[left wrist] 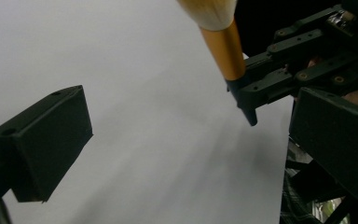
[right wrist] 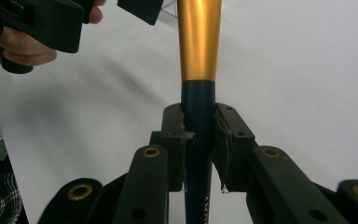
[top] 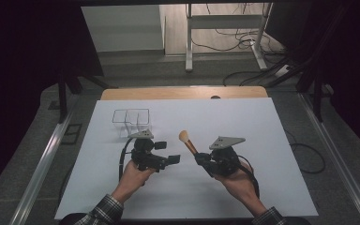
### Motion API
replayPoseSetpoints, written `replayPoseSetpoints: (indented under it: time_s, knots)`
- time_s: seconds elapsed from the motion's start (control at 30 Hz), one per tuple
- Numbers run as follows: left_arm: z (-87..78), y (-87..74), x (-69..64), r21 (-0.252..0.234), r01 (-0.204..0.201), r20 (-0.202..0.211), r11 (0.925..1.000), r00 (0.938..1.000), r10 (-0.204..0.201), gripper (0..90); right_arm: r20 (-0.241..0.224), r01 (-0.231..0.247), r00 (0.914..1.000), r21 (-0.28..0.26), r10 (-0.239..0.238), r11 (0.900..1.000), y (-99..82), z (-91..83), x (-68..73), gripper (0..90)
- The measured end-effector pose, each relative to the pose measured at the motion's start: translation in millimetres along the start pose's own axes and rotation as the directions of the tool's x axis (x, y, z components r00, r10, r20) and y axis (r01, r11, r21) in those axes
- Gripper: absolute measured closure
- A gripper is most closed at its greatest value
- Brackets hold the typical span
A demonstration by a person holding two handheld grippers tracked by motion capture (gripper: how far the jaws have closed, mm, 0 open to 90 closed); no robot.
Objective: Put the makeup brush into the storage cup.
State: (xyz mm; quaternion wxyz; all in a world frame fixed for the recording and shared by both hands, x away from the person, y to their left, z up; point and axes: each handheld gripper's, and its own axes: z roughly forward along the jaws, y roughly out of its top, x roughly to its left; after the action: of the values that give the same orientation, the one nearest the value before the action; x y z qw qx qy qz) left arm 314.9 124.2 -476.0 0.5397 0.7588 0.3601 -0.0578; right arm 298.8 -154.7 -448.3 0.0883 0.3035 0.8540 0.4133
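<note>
Forearms w/ plaid sleeves come in at bottom of high view, each hand holding a claw over the white table (top: 262, 187). Right claw (top: 199, 158) is clamped tight on a makeup brush (top: 188, 142); right gripper view shows both pads pressing the dark blue handle (right wrist: 198, 140), one each side, gold ferrule (right wrist: 199, 37) rising straight up from the grip. Brush held off the table, tilted, pale bristle head (top: 183, 136) pointing up and away from the person, toward table centre. Left claw (top: 168, 152) sits just beside it, to its left, jaws spread wide w/ nothing between them; left gripper view has one black pad (left wrist: 46, 140) at left and the other at the right edge, bare white table between. Same view: brush (left wrist: 221, 42) crosses the top, right claw (left wrist: 249, 95) gripping below the gold part. Clear wire-edged box w/ two compartments (top: 131, 119) stands on the table behind the left claw, near but not touching. Wooden strip (top: 183, 93) along far table edge. Cables on floor beyond.
</note>
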Motion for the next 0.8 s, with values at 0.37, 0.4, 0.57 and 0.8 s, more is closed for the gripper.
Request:
replayPoseSetpoints:
  time_s: [0.37,0.4,0.57,0.8]
  knots:
    - [13.0,2.4,-1.6,-0.010,0.019,0.077,0.9998,0.9969,-0.018,0.0,-0.015,0.014,0.9998,-0.013,-0.014,0.9998,0.9,7.1,8.2,74.7]
    - [14.1,2.7,-1.7,-0.006,0.017,0.078,0.9998,0.9968,-0.017,0.0,-0.015,0.015,0.9998,-0.012,-0.015,0.9998,1.1,7.8,9.2,74.6]
    - [20.1,3.5,-3.1,0.009,0.013,0.080,0.9999,0.9967,-0.013,0.0,-0.018,0.022,0.9996,-0.013,-0.023,0.9997,2.1,12.2,13.8,74.7]
    - [24.2,4.7,-4.1,0.017,0.019,0.085,0.9997,0.9962,-0.020,0.0,-0.028,0.029,0.9992,-0.018,-0.030,0.9994,3.1,16.5,18.8,74.7]
